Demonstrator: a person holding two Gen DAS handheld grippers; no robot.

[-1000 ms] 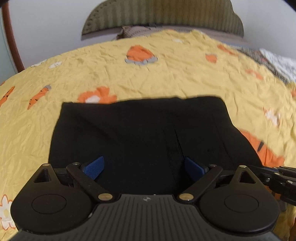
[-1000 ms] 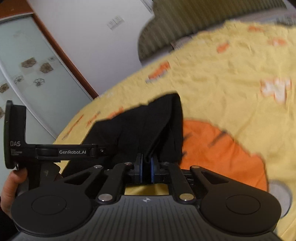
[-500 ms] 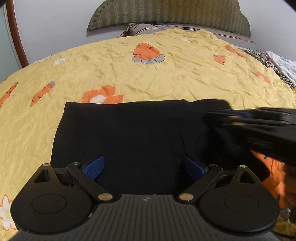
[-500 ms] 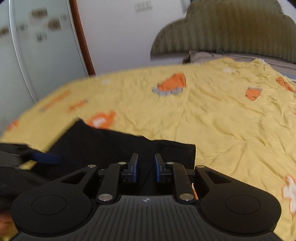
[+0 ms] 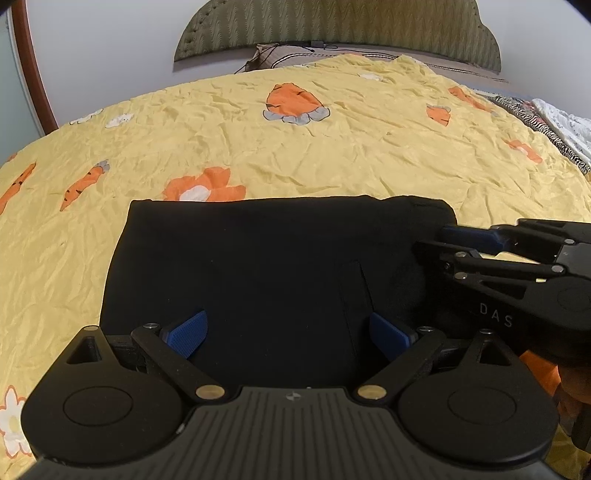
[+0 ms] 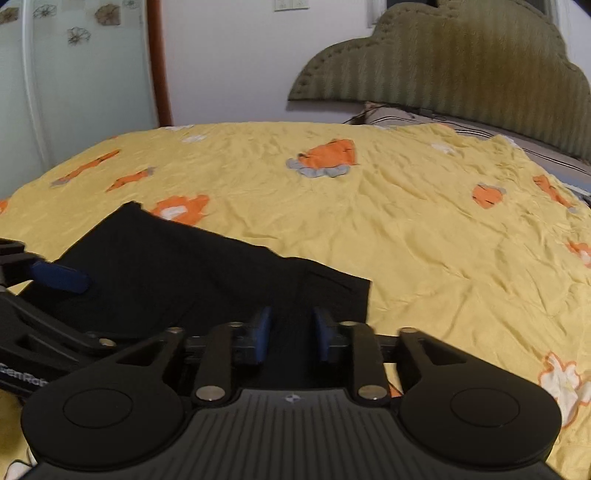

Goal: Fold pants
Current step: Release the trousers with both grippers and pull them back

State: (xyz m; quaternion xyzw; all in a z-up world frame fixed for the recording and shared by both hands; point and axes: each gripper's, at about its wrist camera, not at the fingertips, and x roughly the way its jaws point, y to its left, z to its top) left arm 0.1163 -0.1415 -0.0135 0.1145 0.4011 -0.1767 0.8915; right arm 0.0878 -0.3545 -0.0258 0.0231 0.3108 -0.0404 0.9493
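- Location type: home bedroom.
- Bed with yellow carrot-print bedspread point(image 5: 332, 155) fills the view.
- Padded olive headboard point(image 5: 332, 29) at 12 o'clock, against white wall.
- Frosted floral glass door point(image 6: 74, 81) at 10 o'clock.

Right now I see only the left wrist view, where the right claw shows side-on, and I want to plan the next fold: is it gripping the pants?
Observer: No. In the right wrist view, the right claw has just been opening. Its pads stand apart over the pants and pinch nothing.
Operator: Does the corner by that claw lie flat?
Observer: Yes. That corner lies flat on the sheet, with a pocket slit just inside it.
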